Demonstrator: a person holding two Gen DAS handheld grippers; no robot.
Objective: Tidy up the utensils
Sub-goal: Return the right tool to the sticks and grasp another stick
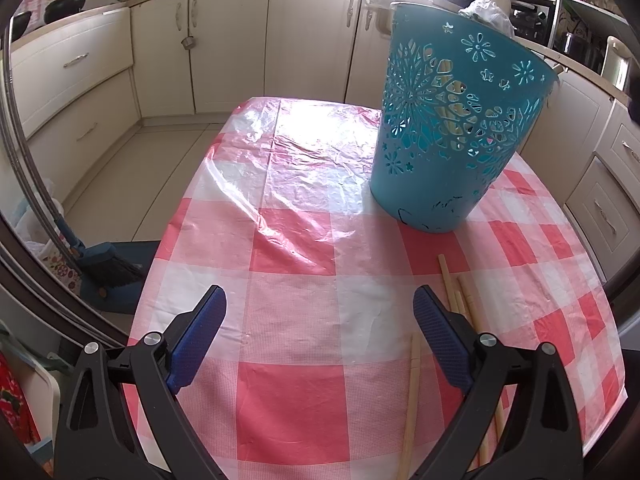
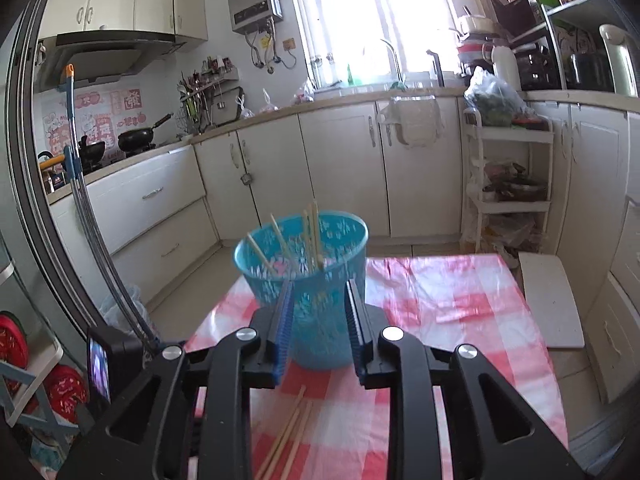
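A teal cut-out basket [image 1: 452, 120] stands on the red-and-white checked table [image 1: 288, 400]. Several wooden chopsticks [image 1: 454, 292] lie loose on the cloth near the front. My left gripper [image 1: 320, 336] hovers low over the cloth, open, with nothing between its blue pads; the chopsticks lie beside and partly under its right finger. In the right wrist view the basket [image 2: 316, 320] holds several chopsticks [image 2: 310, 236] that lean against its wall. My right gripper [image 2: 320, 328] is in front of the basket, open a little, with nothing between its fingers. More chopsticks [image 2: 288, 436] lie on the cloth below it.
Cream kitchen cabinets [image 2: 340, 168] and a counter run round the room behind the table. A white shelf cart [image 2: 508, 184] stands at the right, a white board [image 2: 550, 300] lies off the table's right edge, and a broom [image 1: 108, 268] rests on the floor at the left.
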